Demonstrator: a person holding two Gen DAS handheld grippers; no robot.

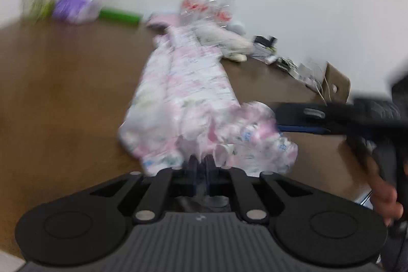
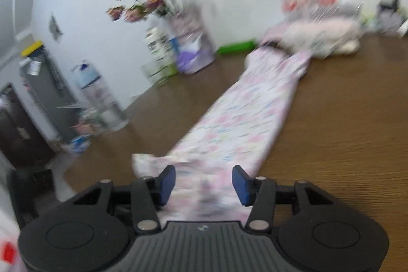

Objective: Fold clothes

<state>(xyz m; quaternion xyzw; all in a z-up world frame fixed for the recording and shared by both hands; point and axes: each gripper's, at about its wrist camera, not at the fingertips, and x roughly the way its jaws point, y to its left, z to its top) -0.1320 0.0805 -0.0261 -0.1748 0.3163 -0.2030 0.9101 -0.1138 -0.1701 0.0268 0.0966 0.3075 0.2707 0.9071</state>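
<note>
Lengthwise, the pink floral garment (image 2: 244, 114) is lying across the brown desk (image 2: 344, 131), reaching toward the far edge, where plush clothes (image 2: 323, 40) are piled. Left tongs (image 1: 201, 163) are pinching its bunched near end, apparently clenched through the blur. Right tongs (image 2: 204, 184) are straddling the cloth, spread apart.

Left gripper (image 1: 201, 163) jaws nearly closed, pinching fabric. Right gripper (image 2: 204, 185) jaws spread wide apart, blue pads (image 2: 241, 185) visible, grasping nothing.
</note>
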